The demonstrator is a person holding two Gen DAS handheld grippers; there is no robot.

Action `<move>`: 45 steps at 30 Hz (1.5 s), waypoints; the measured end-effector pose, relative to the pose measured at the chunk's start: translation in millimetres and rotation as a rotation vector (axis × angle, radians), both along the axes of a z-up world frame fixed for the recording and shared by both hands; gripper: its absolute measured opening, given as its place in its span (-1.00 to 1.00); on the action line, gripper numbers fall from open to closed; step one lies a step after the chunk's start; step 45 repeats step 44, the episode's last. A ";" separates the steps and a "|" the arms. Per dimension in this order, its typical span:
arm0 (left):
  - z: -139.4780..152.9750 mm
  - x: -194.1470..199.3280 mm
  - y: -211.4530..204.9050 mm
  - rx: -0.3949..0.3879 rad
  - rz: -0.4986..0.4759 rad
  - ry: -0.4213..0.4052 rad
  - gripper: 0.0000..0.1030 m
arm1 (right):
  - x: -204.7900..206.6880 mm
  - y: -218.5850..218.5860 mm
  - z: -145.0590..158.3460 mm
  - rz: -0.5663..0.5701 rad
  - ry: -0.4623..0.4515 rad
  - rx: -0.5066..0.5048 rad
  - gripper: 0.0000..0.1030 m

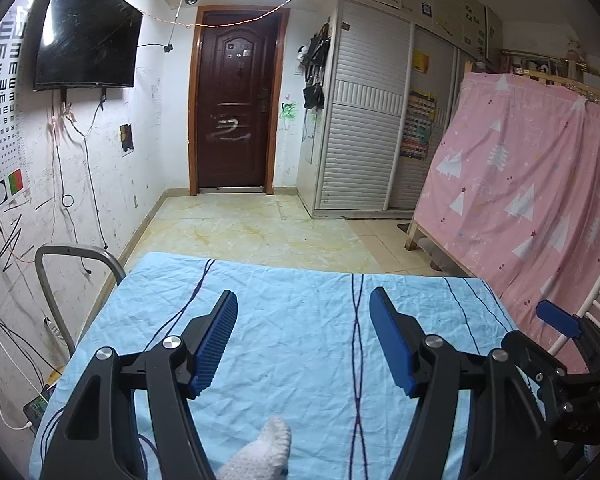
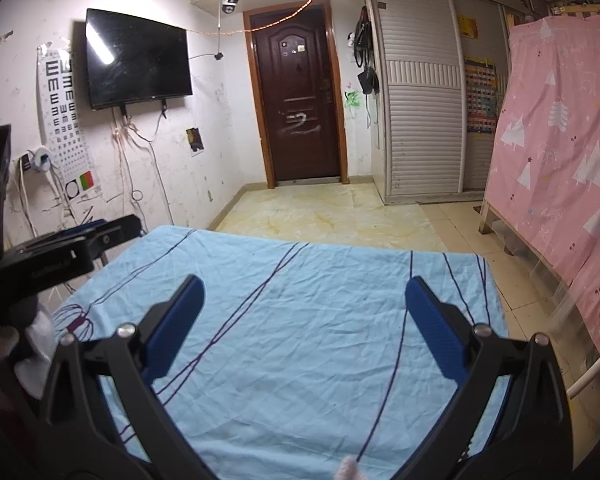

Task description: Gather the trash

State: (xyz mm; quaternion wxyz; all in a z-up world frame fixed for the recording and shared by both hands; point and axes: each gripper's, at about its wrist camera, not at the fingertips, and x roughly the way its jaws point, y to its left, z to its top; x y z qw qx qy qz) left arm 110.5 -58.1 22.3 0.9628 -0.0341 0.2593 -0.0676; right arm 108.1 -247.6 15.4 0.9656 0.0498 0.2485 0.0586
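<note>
My left gripper [image 1: 303, 300] is open and empty above a table covered with a light blue cloth [image 1: 300, 340]. My right gripper [image 2: 304, 292] is open and empty above the same cloth [image 2: 280, 320]. The right gripper also shows at the right edge of the left wrist view [image 1: 560, 320], and the left gripper at the left edge of the right wrist view [image 2: 80, 240]. A white fuzzy thing [image 1: 260, 456] pokes up at the bottom of the left wrist view; a tip of it shows in the right wrist view [image 2: 350, 468]. No trash shows on the cloth.
A metal chair back [image 1: 72, 264] stands left of the table. A bunk bed draped in a pink sheet [image 1: 532, 184] fills the right. A brown door [image 1: 236, 108], a wall TV [image 1: 88, 36] and a white wardrobe [image 1: 364, 120] lie beyond the tiled floor [image 1: 252, 236].
</note>
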 end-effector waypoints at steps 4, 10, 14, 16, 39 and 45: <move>-1.6 -1.2 2.0 -0.003 0.013 0.002 0.17 | 1.4 3.9 0.1 0.007 0.000 -0.003 0.88; -3.1 0.0 5.5 0.006 0.055 0.009 0.17 | 3.2 8.3 -0.4 0.016 0.002 -0.007 0.88; -4.4 2.4 8.4 0.001 0.071 0.019 0.17 | 4.1 10.1 -1.4 0.021 0.005 -0.010 0.88; -5.4 3.6 9.5 0.003 0.083 0.025 0.17 | 5.1 10.7 -1.6 0.023 0.008 -0.011 0.88; -13.0 8.1 14.7 -0.009 0.113 0.040 0.17 | 5.4 11.2 -4.4 0.025 0.013 -0.012 0.88; -14.7 9.0 15.7 -0.006 0.114 0.044 0.17 | 7.3 11.0 -10.5 0.021 0.022 -0.013 0.88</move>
